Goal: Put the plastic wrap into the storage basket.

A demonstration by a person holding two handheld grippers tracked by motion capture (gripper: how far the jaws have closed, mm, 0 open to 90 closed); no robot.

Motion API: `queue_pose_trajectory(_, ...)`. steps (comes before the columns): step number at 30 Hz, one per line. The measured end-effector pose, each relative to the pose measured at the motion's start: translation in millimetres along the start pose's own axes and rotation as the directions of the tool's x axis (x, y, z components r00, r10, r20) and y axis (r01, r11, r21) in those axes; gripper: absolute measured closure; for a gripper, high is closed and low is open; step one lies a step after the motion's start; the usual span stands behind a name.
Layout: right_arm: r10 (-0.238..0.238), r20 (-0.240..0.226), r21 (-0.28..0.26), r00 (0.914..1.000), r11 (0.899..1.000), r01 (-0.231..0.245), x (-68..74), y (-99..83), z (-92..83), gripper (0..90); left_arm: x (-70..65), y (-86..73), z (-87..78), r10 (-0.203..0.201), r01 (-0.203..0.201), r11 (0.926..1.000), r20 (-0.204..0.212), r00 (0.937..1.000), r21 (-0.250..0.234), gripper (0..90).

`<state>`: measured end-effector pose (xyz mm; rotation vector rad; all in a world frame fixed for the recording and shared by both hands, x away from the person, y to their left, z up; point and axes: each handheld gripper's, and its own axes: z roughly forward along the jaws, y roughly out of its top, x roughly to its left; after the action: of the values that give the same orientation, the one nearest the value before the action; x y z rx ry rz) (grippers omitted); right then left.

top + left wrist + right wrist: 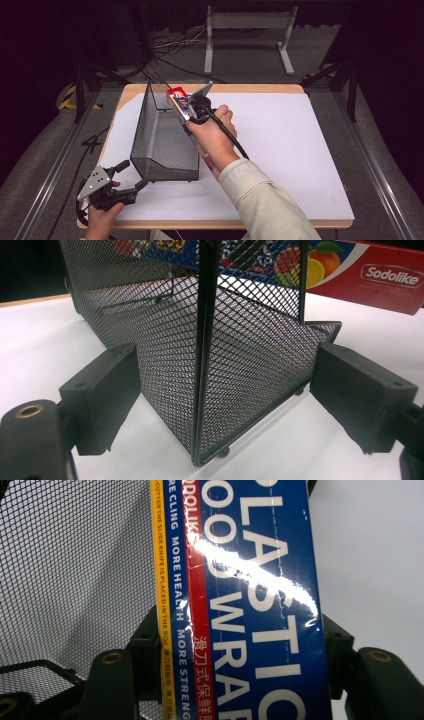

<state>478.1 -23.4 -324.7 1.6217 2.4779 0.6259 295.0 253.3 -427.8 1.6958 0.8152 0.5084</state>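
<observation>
Two hand-held grippers work the counter (pixel 300 150). High view: the right hand-held gripper (pixel 192 112) clamps a plastic wrap box (pixel 181 102) tilted beside the mesh file holder (pixel 160 135). Left gripper view: the left hand-held gripper (pixel 222 390) gapes around the holder's corner. Right gripper view: jaws pinch the box.

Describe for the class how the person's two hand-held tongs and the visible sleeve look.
Both tongs are black with blocky, rectangular jaw pads. The left tongs carry a grey three-cornered plate with small dark dots. The right tongs bear a similar grey plate, and a black cable trails back from them. The sleeve on the right arm is pale beige with a stitched cuff.
</observation>
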Motion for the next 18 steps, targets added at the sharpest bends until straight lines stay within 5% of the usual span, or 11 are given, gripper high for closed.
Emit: queue_pose_trajectory(18, 0.088, -0.064, 0.034, 0.9940, 0.996, -0.086, 7.5, 3.8, 20.7, 39.7, -2.4, -0.6, 2.5, 0.008, -0.008, 1.0000, 0.004, 1.0000, 0.005, 13.5)
